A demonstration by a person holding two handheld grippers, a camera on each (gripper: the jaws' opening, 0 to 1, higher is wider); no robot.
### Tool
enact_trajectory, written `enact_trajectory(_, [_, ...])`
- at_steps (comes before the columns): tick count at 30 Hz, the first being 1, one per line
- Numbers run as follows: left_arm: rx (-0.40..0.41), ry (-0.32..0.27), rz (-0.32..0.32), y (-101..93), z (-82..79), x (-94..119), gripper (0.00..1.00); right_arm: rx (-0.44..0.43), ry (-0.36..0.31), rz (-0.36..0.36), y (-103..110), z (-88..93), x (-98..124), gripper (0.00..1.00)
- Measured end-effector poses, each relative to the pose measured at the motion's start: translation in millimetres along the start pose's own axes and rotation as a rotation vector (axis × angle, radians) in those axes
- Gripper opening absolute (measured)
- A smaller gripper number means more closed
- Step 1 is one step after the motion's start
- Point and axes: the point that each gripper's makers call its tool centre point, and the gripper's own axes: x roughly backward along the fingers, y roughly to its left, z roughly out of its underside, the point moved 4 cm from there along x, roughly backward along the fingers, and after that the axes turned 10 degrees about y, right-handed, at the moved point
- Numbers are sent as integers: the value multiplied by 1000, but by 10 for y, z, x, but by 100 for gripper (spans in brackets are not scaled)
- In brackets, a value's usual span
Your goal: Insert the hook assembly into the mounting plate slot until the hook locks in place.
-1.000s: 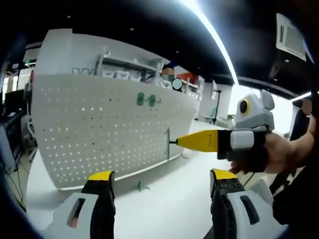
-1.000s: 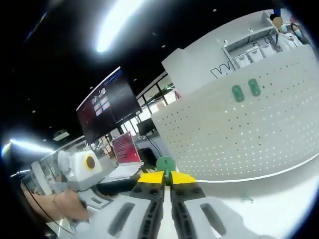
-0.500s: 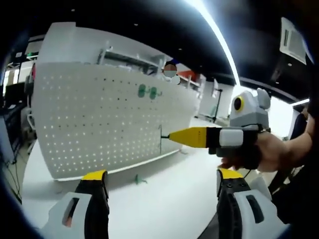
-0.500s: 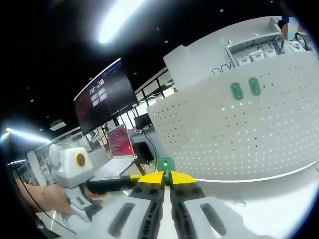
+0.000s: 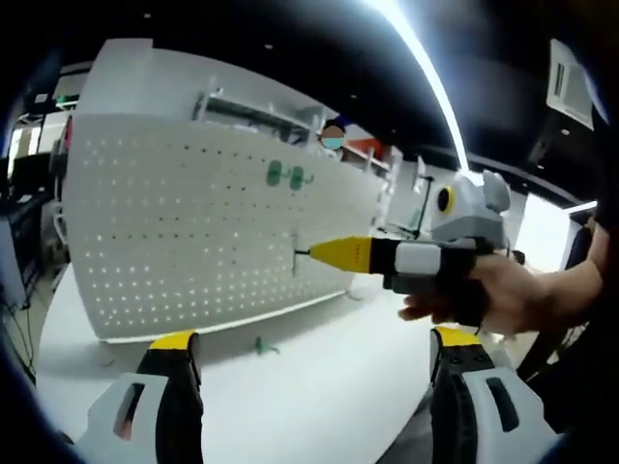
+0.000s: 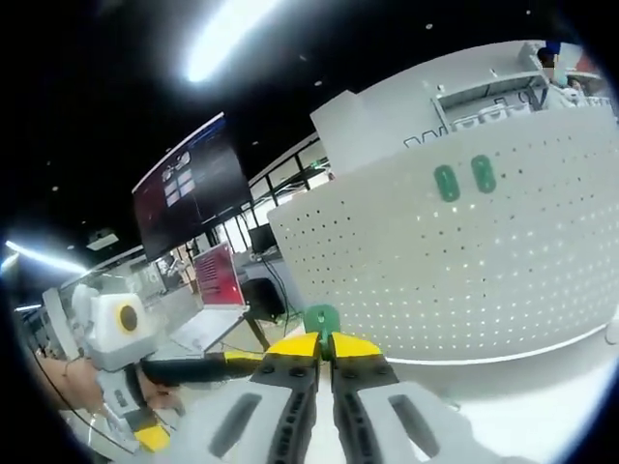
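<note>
The white pegboard mounting plate (image 5: 193, 232) stands upright on the table, with two green hooks (image 5: 285, 176) fixed high on it. My right gripper (image 5: 311, 253) comes in from the right, held by a hand, its yellow jaws shut on a small hook assembly (image 5: 295, 259) right in front of the plate's face. In the right gripper view the same jaws (image 6: 324, 345) are closed on the green hook (image 6: 321, 319), with the plate (image 6: 464, 280) beyond. My left gripper (image 5: 314, 343) stands open and holds nothing. Another green hook (image 5: 259, 344) lies on the table by the plate's foot.
The white table (image 5: 319, 396) stretches in front of the plate. In the right gripper view a dark wall screen (image 6: 189, 188) and a red laptop screen (image 6: 218, 275) stand to the left, and one left gripper fingertip (image 6: 240, 358) shows low on the left.
My right gripper has moved left with the hook, closing in on the pegboard face. Both views have shifted a little; the left gripper stays open.
</note>
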Motion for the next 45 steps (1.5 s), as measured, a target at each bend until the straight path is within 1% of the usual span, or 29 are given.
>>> enact_trajectory(5, [3, -2, 3, -9, 5, 7, 100, 8, -8, 23, -113, -63, -31, 0])
enact_trajectory(13, [9, -7, -8, 39, -2, 15, 100, 22, -49, 80, -291, -203, -90, 0])
enact_trajectory(17, [15, -7, -18, 79, 3, 24, 98, 39, -70, 121, -425, -292, -110, 0])
enact_trajectory(19, [27, 8, -23, 110, 41, 18, 98, 46, -87, 146, -514, -351, -113, 0])
enact_trajectory(20, [28, 12, -24, 111, 52, 17, 98, 58, -110, 188, -595, -401, -95, 0])
enact_trajectory(21, [30, 14, -24, 113, 61, 18, 98, 72, -135, 211, -643, -443, -79, 0])
enact_trajectory(22, [32, 16, -26, 117, 71, 21, 98, 83, -146, 228, -694, -469, -71, 0])
enact_trajectory(24, [34, 16, -29, 131, 82, 30, 97, 77, -147, 250, -768, -484, -67, 0])
enact_trajectory(25, [37, 14, -32, 145, 85, 37, 97, 82, -160, 270, -829, -512, -61, 0])
enact_trajectory(29, [43, 18, -48, 216, 98, 62, 97, 82, -158, 298, -982, -552, -74, 0])
enact_trajectory(32, [25, 27, -47, 233, 98, 67, 100, 79, -168, 319, -1069, -590, -68, 0])
enact_trajectory(34, [16, 27, -49, 243, 86, 71, 99, 71, -173, 328, -1127, -614, -68, 0])
enact_trajectory(42, [-5, 18, -20, 198, 55, 41, 100, 80, -190, 377, -1290, -675, -45, 0])
enact_trajectory(45, [-5, 27, -8, 170, 75, 27, 100, 76, -205, 404, -1384, -720, -10, 0])
